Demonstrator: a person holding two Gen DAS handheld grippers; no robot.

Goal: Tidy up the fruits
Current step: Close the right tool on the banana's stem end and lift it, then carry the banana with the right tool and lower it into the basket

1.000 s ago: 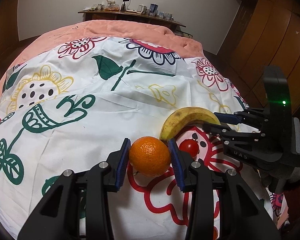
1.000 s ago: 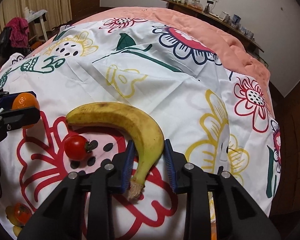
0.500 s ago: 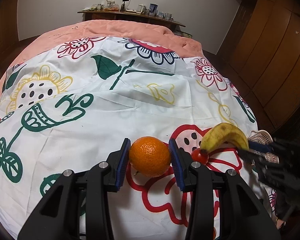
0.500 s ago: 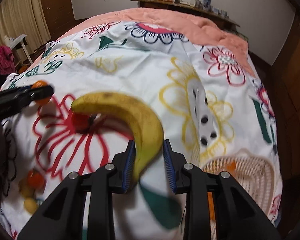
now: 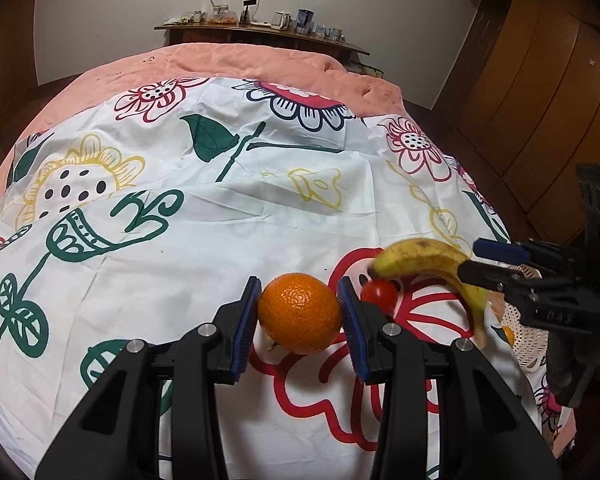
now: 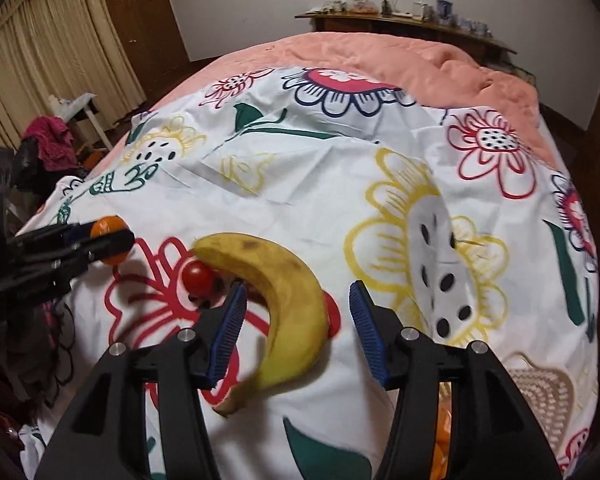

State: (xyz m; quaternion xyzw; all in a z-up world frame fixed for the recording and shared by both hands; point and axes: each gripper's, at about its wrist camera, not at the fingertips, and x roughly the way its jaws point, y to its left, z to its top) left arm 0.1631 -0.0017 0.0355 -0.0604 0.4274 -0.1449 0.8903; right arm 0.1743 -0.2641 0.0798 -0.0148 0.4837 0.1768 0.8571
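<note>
Bed [image 5: 100, 80] is covered by a floral sheet [image 5: 228, 240] over a peach blanket; fruit is laid out at the near end. Basket [image 6: 548, 396] is seen at the sheet's near right corner, partly hidden behind the right tongs [image 6: 296, 332], with something orange just visible inside. Banana [image 6: 284, 296] is between the right tongs, whose jaws have just been opening: they stand clear on both sides, so no grip is made. In the left view the banana looks blurred and above the basket edge; whether it is dropping or resting cannot be told. Orange [image 5: 300, 312] is clamped by the left tongs [image 5: 300, 316], pads pressed on both sides, low over the sheet. Small tomato [image 5: 380, 294] is lying on the sheet just beside the orange, by the banana's tip. Step judged: banana release toward the basket, orange queued. Next move calls for the banana to be confirmed in the basket, else re-gripped, then the orange carried right to the basket and released, with the right tongs cleared first.
</note>
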